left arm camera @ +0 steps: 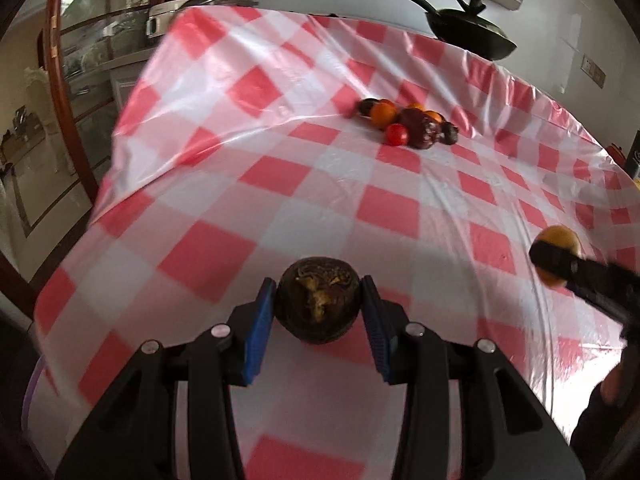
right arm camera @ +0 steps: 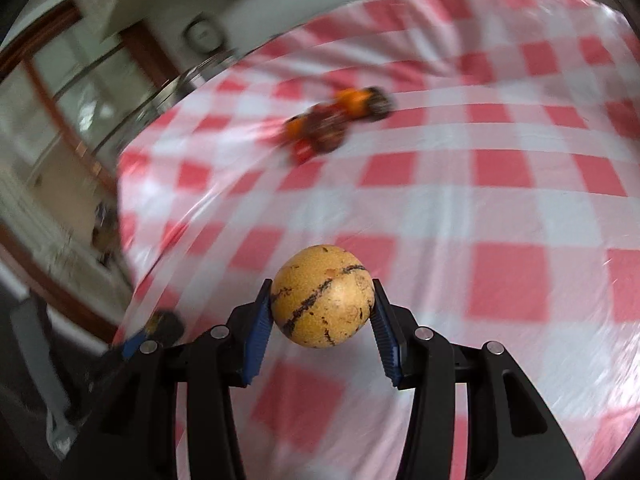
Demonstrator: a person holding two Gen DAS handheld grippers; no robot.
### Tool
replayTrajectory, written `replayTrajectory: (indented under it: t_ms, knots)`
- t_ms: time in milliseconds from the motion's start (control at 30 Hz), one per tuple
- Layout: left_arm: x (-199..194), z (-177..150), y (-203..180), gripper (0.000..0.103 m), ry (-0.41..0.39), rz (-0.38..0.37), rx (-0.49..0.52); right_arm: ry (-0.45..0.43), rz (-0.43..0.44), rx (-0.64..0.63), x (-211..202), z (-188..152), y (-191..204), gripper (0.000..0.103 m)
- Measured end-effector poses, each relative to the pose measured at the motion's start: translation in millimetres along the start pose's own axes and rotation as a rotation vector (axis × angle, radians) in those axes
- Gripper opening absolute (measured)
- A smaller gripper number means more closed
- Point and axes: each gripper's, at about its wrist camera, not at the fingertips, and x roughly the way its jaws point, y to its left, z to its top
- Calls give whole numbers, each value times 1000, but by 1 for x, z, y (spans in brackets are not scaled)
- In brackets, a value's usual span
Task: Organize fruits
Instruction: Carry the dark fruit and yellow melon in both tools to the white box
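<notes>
Left gripper (left arm camera: 319, 307): blue-padded fingers (left arm camera: 259, 332) clamped on a dark brown round fruit (left arm camera: 318, 300), one pad on each flank. The fruit has a wrinkled, yellowish-streaked face toward the camera and is held clear above the bench.

Right gripper (right arm camera: 323, 300): blue pads (right arm camera: 382, 328) clamped on a yellow round fruit (right arm camera: 323, 296) marked with dark cracked lines, also held above the bench. In the left wrist view this same gripper enters from the right edge as a blurred black finger across the yellow fruit (left arm camera: 559, 254).

Bench (left arm camera: 280, 208): covered by a glossy red-and-white checked cloth, creased in places, hanging over the left edge.

Fruit cluster (left arm camera: 406, 122): lying together on the cloth toward the far side, well apart from both grippers. Contents: a small red round fruit (left arm camera: 397, 135) at the near edge, a large dark maroon fruit (left arm camera: 420, 128) just beside it, an orange fruit (left arm camera: 383, 115) behind, further orange and dark pieces touching at the back and sides. The right wrist view shows the same cluster (right arm camera: 336, 120) too blurred to tell pieces apart.

Beyond the bench: a dark lidded pan (left arm camera: 470, 32) with a long handle at the far right edge; a glass-fronted cabinet (left arm camera: 84, 52) with a wooden frame to the left.
</notes>
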Motion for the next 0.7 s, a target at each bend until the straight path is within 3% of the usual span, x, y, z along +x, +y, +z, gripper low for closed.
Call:
replayTrajectory:
  t_ms: [200, 700]
  knots:
    - [-21, -14, 34, 43, -12, 31, -37, 44, 55, -185, -4, -38, 70, 47]
    - [-70, -61, 119, 43, -14, 136, -122, 134, 191, -570, -9, -123, 185, 47]
